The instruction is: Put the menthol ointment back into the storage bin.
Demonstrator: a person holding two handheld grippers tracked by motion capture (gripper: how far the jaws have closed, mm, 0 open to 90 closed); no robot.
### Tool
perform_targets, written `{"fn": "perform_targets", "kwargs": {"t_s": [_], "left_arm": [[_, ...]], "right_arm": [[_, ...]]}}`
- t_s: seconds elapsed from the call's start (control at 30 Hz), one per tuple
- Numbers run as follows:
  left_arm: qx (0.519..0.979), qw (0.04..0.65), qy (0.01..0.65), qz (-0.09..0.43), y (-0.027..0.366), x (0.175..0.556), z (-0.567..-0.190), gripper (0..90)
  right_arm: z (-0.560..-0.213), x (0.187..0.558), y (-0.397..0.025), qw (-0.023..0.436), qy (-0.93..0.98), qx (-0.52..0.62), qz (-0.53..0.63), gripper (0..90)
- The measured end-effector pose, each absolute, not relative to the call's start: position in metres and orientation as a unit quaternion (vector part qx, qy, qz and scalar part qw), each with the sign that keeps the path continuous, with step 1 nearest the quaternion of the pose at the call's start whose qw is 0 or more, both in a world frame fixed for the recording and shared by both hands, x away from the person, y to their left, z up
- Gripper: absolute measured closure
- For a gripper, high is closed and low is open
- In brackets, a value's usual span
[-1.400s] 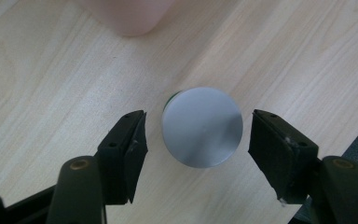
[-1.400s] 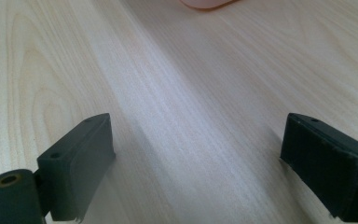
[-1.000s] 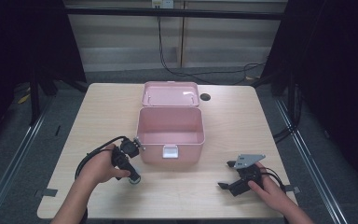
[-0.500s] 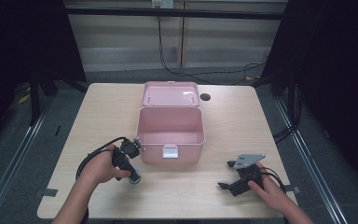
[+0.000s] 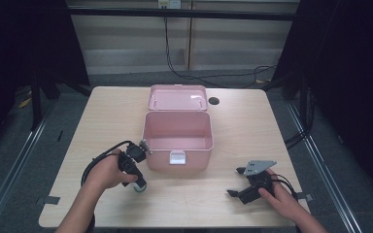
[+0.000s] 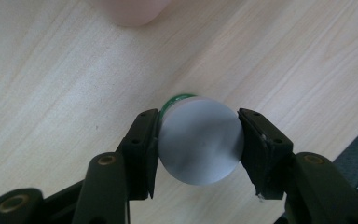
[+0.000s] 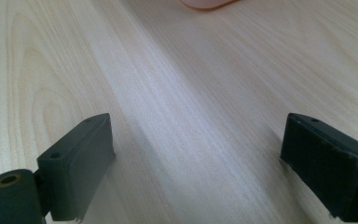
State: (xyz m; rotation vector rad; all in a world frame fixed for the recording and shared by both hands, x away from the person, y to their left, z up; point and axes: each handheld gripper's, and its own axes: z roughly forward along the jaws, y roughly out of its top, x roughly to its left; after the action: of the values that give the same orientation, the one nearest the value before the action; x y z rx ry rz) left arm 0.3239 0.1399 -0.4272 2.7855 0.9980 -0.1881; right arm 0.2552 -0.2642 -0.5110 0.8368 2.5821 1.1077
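Count: one round can (image 6: 200, 140) clamped in left gripper (image 6: 198, 137); one open pink box (image 5: 177, 132) beyond it; right gripper (image 7: 196, 163) spread wide, empty, on bench (image 7: 177, 93).

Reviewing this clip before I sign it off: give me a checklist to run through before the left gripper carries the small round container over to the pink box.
1. Grip: left gripper has both jaws against the sides of the round container. Ok.
2. Container's base lifted off the table: cannot tell.
3. Pink box open: lid folded back, inside looks bare. Ok.
4. Path: the container sits beside the box's front left corner, so it must rise over the wall. Nothing in between. Ok.
5. Right gripper: jaws wide apart, holding nothing, resting well to the right of the box. Ok.
6. Left gripper's cable loops near the hand, away from the box. Ok.
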Motion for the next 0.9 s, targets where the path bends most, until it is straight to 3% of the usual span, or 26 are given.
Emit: {"fn": "perform_targets", "kwargs": {"t_s": [0.9], "left_arm": [[0.917,0.087,0.382,-0.069,0.138,0.337,-0.355,50.0]], "right_arm": [[-0.511,0.255,-0.264,0.105,0.876,0.284,0.377,8.7]]}}
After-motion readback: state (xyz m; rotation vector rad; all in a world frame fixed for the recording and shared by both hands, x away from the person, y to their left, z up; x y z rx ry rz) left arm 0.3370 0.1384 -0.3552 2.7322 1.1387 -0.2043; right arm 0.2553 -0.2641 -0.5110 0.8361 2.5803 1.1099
